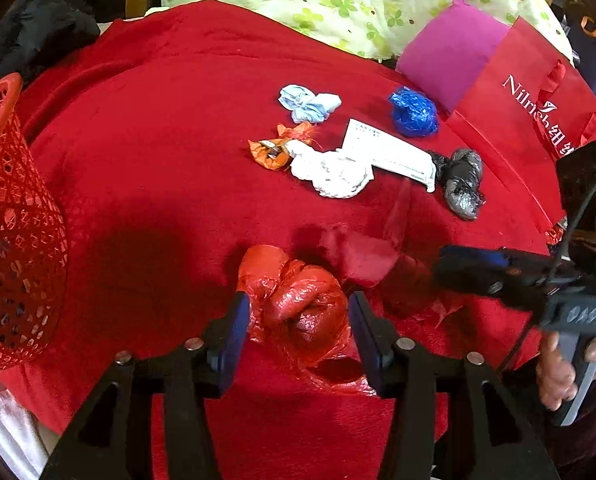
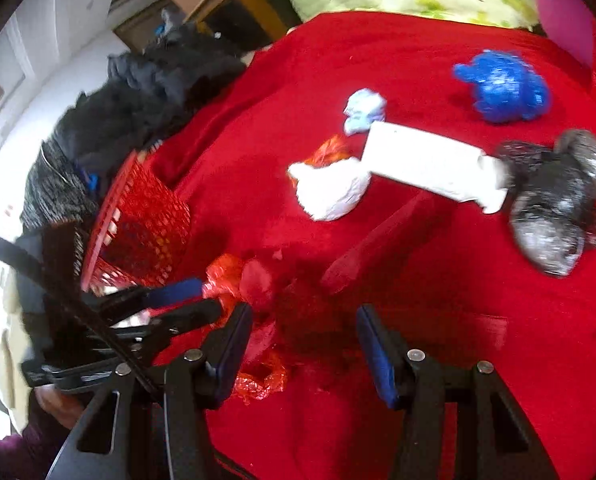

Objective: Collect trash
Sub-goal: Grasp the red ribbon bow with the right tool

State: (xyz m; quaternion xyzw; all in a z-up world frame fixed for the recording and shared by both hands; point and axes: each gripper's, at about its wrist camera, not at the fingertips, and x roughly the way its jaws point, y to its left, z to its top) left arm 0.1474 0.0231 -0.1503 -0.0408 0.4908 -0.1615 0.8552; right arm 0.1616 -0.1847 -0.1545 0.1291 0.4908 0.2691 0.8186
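In the left wrist view my left gripper [image 1: 300,320] is shut on a shiny crumpled red plastic bag [image 1: 298,304] that fills the gap between its blue pads. The right wrist view shows the same bag [image 2: 227,276] at the left gripper's [image 2: 205,296] tips, near the red mesh basket [image 2: 137,216]. My right gripper [image 2: 302,332] holds a dark red crumpled wad [image 2: 298,312], blurred, with shreds of red plastic beside its left finger. The basket [image 1: 13,208] stands at the far left edge of the red cloth. The right gripper [image 1: 438,270] reaches in from the right.
More trash lies further back: a white wad [image 1: 334,172], a paper slip [image 1: 390,152], an orange wrapper [image 1: 273,152], a light blue wad [image 1: 310,104], a blue bag [image 1: 414,112] and a black bag [image 1: 462,184]. A red shopping bag [image 1: 518,112] lies at the right.
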